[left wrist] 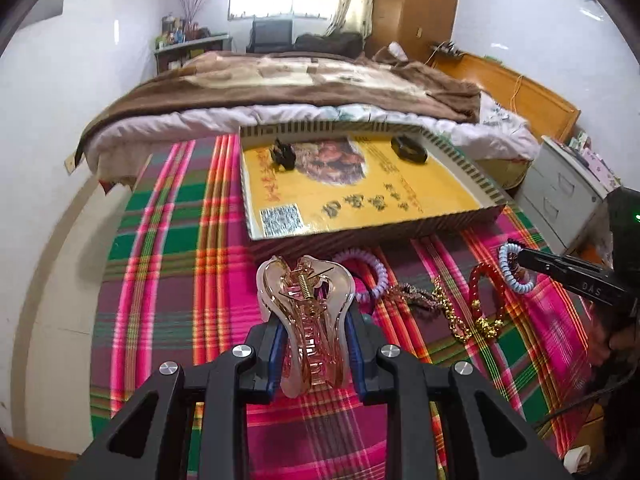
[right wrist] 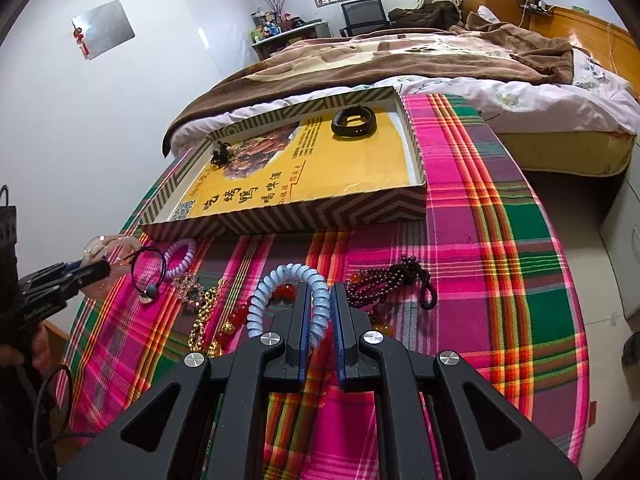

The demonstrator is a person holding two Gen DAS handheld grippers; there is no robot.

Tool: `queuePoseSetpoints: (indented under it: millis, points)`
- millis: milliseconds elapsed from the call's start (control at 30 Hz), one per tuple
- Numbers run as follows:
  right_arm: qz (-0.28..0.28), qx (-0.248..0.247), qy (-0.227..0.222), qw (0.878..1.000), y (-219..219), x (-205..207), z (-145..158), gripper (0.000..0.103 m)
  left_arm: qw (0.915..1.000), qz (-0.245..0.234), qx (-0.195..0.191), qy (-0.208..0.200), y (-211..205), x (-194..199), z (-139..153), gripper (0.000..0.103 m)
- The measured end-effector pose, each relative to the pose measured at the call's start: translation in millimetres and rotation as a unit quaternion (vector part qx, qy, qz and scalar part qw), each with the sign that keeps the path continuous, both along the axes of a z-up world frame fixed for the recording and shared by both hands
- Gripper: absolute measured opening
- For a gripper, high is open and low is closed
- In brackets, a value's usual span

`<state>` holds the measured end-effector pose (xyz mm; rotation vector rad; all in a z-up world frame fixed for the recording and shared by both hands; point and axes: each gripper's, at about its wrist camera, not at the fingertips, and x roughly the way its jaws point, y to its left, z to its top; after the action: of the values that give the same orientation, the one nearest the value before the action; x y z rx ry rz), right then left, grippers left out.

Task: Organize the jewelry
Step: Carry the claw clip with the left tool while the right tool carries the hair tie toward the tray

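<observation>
A shallow box [right wrist: 304,216] sat on the table [right wrist: 500,240] toward its far edge, with a bed [right wrist: 440,64] just beyond that edge. Inside the box, a wristband [right wrist: 354,121] lay near the far right corner and a small clip [right wrist: 221,154] near the far left. Between the box and the near edge lay loose pieces: a coil bracelet [right wrist: 182,258] and a hair tie [right wrist: 149,276] to the left, a chain [right wrist: 204,320] near the middle, and a bead necklace [right wrist: 380,286] to the right. The left hand-held gripper [left wrist: 316,344] held a hair claw [left wrist: 306,312] above the table; the right hand-held gripper [right wrist: 320,320] held a coil hair band [right wrist: 288,300] above the middle pieces.
</observation>
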<state>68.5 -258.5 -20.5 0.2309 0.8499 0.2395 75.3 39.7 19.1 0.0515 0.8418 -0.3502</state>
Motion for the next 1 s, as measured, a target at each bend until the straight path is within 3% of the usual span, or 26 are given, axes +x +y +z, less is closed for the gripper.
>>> queuePoseSetpoints:
  millis: [167, 233, 300, 367, 533, 767, 1000]
  points:
    - [0.0, 0.0, 0.0, 1.0, 2, 0, 1, 0.01, 0.9966, -0.053, -0.06, -0.019, 8, -11, 14, 0.027]
    - [0.001, 0.0, 0.0, 1.0, 3, 0, 1, 0.01, 0.9976, -0.047, -0.048, -0.02, 6, -15, 22, 0.027]
    - [0.001, -0.001, 0.002, 1.0, 4, 1, 0, 0.01, 0.9946, -0.073, -0.054, -0.049, 1, -23, 34, 0.027]
    - [0.002, 0.001, 0.0, 1.0, 4, 1, 0, 0.01, 0.9968, -0.051, -0.02, -0.058, -3, -20, 36, 0.027]
    - [0.002, -0.001, -0.003, 1.0, 3, 2, 3, 0.01, 0.9967, -0.023, -0.017, -0.076, 0, -14, 45, 0.027]
    - [-0.007, -0.012, -0.018, 1.0, -2, 20, 19, 0.01, 0.9956, -0.032, -0.018, -0.086, -11, 23, 57, 0.027]
    - [-0.008, -0.029, -0.043, 0.999, -6, 65, 50, 0.01, 0.9952, -0.03, -0.052, -0.077, -18, 79, 66, 0.027]
